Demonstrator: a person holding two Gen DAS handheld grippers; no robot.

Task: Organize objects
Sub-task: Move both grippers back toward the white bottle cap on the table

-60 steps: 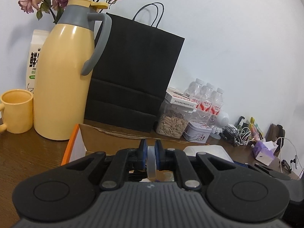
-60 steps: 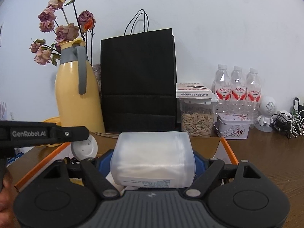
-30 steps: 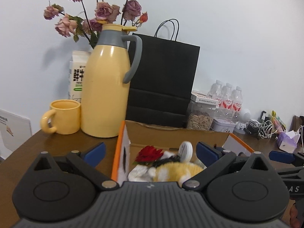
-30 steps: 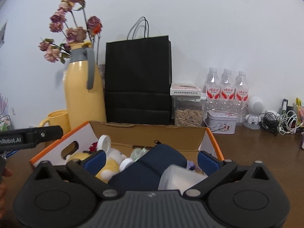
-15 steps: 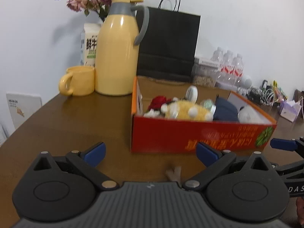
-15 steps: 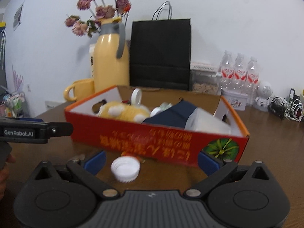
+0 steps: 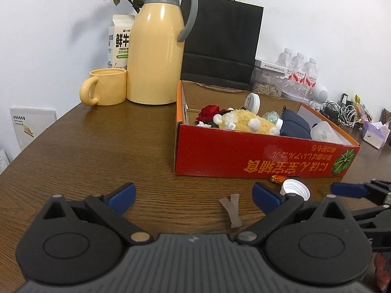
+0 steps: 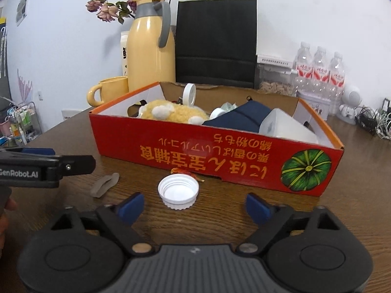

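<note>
A red cardboard box stands on the wooden table and holds a yellow plush toy, a red rose, a dark blue pouch, a clear plastic container and a white lid. In front of the box lie a white bottle cap, a small orange scrap and a grey strip. My left gripper is open and empty above the table. My right gripper is open and empty just short of the cap.
A yellow thermos, yellow mug, milk carton and black paper bag stand behind the box. Water bottles, a seed jar and cables sit at the back right.
Both grippers released their objects into the box, opened, and pulled back and down toward the table's near side. The cap and the grey strip have come into view.
</note>
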